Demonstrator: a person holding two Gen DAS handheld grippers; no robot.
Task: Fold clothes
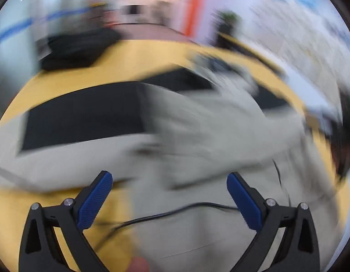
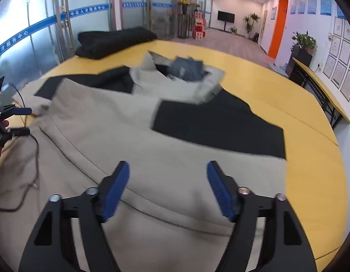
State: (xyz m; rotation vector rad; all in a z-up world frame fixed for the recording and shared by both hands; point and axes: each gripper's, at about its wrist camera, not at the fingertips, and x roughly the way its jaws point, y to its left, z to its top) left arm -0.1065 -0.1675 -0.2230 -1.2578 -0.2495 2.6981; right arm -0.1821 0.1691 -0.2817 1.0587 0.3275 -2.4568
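Observation:
A beige and black garment (image 2: 134, 140) lies spread over the yellow table (image 2: 310, 158), its hood and collar (image 2: 175, 79) at the far side. My right gripper (image 2: 168, 181) is open and empty just above the beige cloth near the hem. My left gripper (image 1: 169, 188) is open and empty over the same garment (image 1: 197, 131); that view is blurred by motion. The left gripper also shows at the left edge of the right wrist view (image 2: 18, 121).
A folded black garment (image 2: 113, 42) lies at the table's far left corner. A thin black cable (image 1: 165, 215) trails across the cloth near the left gripper. A side table (image 2: 319, 86) and a potted plant (image 2: 304, 39) stand to the right.

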